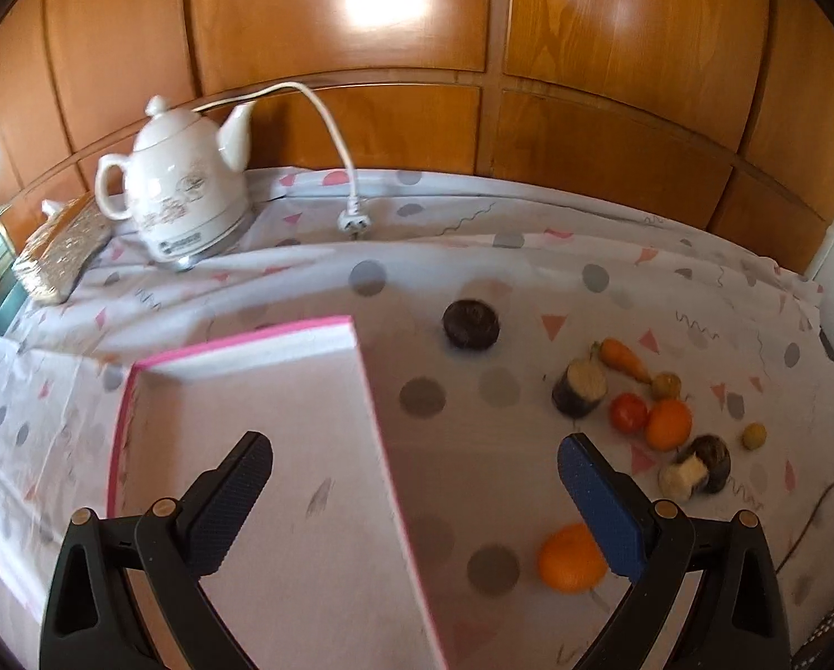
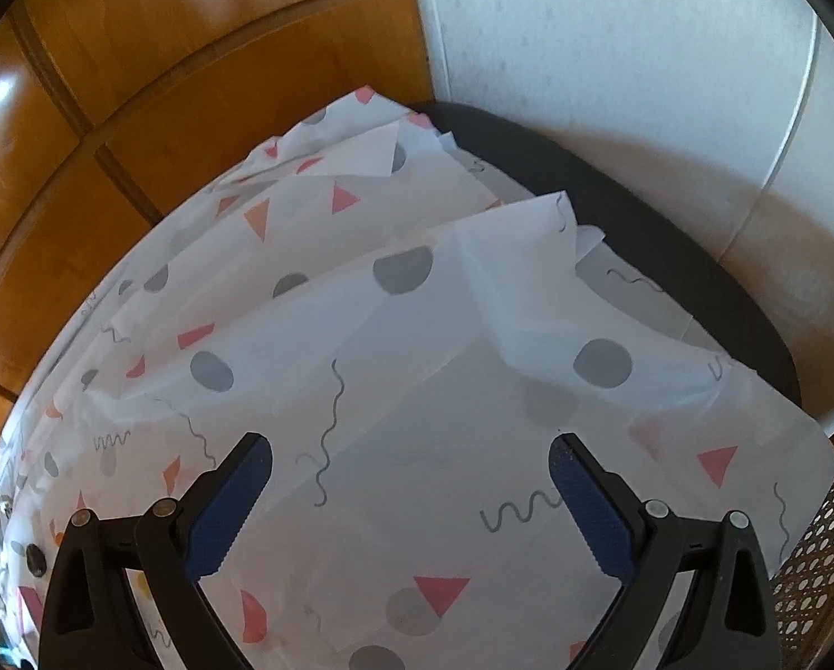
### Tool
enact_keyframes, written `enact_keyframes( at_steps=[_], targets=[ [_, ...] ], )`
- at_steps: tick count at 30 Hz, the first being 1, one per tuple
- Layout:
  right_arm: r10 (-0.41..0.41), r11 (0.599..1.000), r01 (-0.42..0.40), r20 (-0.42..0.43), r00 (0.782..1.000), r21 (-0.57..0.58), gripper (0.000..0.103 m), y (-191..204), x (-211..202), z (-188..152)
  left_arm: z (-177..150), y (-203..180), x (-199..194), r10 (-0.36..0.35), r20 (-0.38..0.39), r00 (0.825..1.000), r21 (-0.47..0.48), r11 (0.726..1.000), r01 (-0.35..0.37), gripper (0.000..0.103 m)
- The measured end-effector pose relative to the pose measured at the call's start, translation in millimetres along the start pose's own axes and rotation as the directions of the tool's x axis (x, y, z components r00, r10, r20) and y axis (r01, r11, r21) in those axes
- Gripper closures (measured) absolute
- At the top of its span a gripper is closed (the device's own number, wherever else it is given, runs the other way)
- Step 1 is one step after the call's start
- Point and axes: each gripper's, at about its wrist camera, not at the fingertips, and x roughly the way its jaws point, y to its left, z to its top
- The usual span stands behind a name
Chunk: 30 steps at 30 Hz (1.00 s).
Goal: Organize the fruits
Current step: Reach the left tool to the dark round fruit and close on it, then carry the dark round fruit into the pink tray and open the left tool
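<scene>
- Both sets of jaws stand wide apart with nothing between them: the left gripper point(image 1: 414, 494) hangs over the table, the right gripper point(image 2: 410, 494) over a bare stretch of patterned tablecloth point(image 2: 417, 391).
- Beneath the left gripper lies a shallow box point(image 1: 249, 446) with pink edges, empty, its right rim running between the two fingers.
- Just beside the left gripper's right finger point(image 1: 601, 508), an orange point(image 1: 570, 557) rests on the cloth, outside the box.
- Further right sits a loose cluster of produce: a carrot point(image 1: 623, 360), a tomato point(image 1: 629, 412), a second orange point(image 1: 668, 423), two small yellowish fruits point(image 1: 666, 385) and point(image 1: 754, 436), and two dark cut pieces with pale faces point(image 1: 580, 389) and point(image 1: 696, 466).
- A dark round fruit point(image 1: 471, 324) lies apart from the cluster, behind the box's far right corner.
- At the table's back left stands a white electric kettle point(image 1: 185, 190), its cord and plug point(image 1: 353, 220) lying on the cloth, with a glittery packet point(image 1: 62, 251) beside it.
- Wooden panelling point(image 1: 361, 28) backs the table.
</scene>
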Motion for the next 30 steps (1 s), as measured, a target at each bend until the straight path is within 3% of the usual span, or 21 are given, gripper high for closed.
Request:
enact_keyframes(
  at_steps=[6, 13, 24, 25, 26, 30],
  targets=[
    [0.007, 0.999, -0.007, -0.003, 1.000, 0.048, 0.002, -8, 4, 5, 28, -16, 35, -0.030, -0.048, 0.998, 0.051, 0.998, 0.032, 0.009],
    [-0.002, 0.993, 0.003, -0.006, 1.000, 0.117, 0.002, -18, 4, 6, 54, -29, 82, -0.043, -0.120, 0.992, 0.062, 0.997, 0.051, 0.030],
    [0.001, 0.995, 0.001, -0.019, 1.000, 0.096, 0.002, -13, 6, 5, 66, -41, 133, 0.003, -0.194, 0.981, 0.082, 0.997, 0.013, 0.038],
    [-0.003, 0.996, 0.005, -0.016, 1.000, 0.093, 0.002, -12, 6, 6, 66, -43, 138, 0.005, -0.206, 0.979, 0.088, 0.996, 0.014, 0.043],
    [-0.009, 0.996, 0.010, -0.013, 1.000, 0.091, 0.002, -12, 6, 6, 65, -44, 142, 0.006, -0.215, 0.977, 0.093, 0.996, 0.014, 0.058],
    [-0.027, 0.996, 0.027, -0.009, 1.000, 0.085, 0.008, -12, 6, 6, 60, -43, 147, -0.003, -0.212, 0.977, 0.078, 0.997, 0.020, 0.061]
  ],
)
